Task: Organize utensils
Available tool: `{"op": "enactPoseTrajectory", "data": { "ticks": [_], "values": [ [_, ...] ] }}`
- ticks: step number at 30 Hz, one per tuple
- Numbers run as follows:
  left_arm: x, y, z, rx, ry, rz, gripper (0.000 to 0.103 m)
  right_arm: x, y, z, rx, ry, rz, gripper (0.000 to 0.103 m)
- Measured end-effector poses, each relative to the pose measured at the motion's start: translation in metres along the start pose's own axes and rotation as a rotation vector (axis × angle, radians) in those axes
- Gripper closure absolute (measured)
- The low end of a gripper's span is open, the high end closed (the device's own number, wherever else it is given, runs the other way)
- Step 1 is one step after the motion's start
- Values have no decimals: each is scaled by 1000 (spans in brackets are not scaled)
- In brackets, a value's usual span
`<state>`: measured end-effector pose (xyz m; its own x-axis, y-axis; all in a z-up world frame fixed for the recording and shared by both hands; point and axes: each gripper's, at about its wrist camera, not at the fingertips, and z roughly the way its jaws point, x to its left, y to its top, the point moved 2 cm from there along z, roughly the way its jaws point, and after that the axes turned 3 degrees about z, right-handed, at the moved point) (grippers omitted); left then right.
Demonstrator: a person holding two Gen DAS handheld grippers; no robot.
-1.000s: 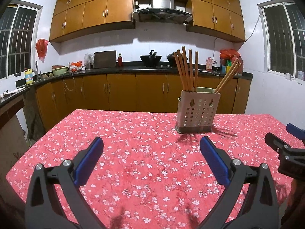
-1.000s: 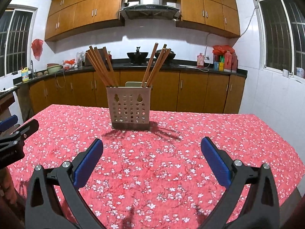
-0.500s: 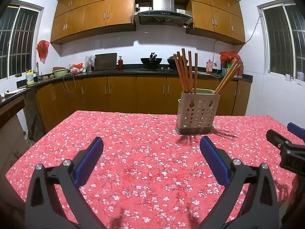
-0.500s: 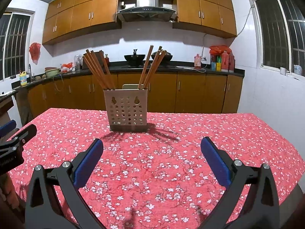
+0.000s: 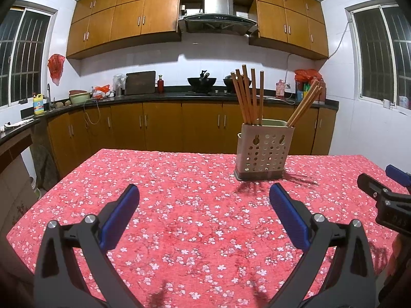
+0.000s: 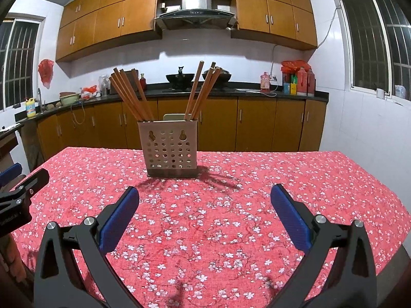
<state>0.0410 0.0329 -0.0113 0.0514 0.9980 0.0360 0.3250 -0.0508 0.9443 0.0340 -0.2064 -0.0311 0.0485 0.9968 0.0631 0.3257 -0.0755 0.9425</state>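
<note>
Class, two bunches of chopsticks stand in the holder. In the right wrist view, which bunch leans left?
The bunch of chopsticks at the left end of the holder leans left; the other bunch tilts right.

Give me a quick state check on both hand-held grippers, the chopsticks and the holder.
Left hand-held gripper: open, empty, above the tablecloth.
Right hand-held gripper: open, empty.
Utensil holder: upright on the table.
Chopsticks: all standing in the holder, in two leaning bunches; none lying on the cloth.
</note>
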Motion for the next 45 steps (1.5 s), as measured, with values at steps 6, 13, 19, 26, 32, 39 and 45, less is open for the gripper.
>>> {"op": "enactPoseTrajectory", "data": {
  "ticks": [6, 13, 19, 26, 32, 39, 45],
  "values": [
    [0, 0, 2, 7, -4, 0, 4, 0, 0, 0, 0, 0, 0, 2],
    [0, 0, 2, 7, -4, 2, 4, 0, -1, 1, 3, -1, 6, 2],
    [0, -1, 3, 9, -4, 3, 4, 0, -1, 1, 6, -1, 6, 2],
    [0, -1, 3, 9, -3, 3, 4, 0, -1, 2, 8, -1, 6, 2],
    [-1, -2, 3, 11, -5, 3, 4, 0, -1, 1, 8, 0, 7, 2],
    [0, -4, 4, 13, -8, 5, 4, 0, 0, 1, 8, 0, 7, 2],
    [0, -4, 5, 15, -10, 6, 4, 0, -1, 2, 11, -1, 8, 2]
  ]
}}
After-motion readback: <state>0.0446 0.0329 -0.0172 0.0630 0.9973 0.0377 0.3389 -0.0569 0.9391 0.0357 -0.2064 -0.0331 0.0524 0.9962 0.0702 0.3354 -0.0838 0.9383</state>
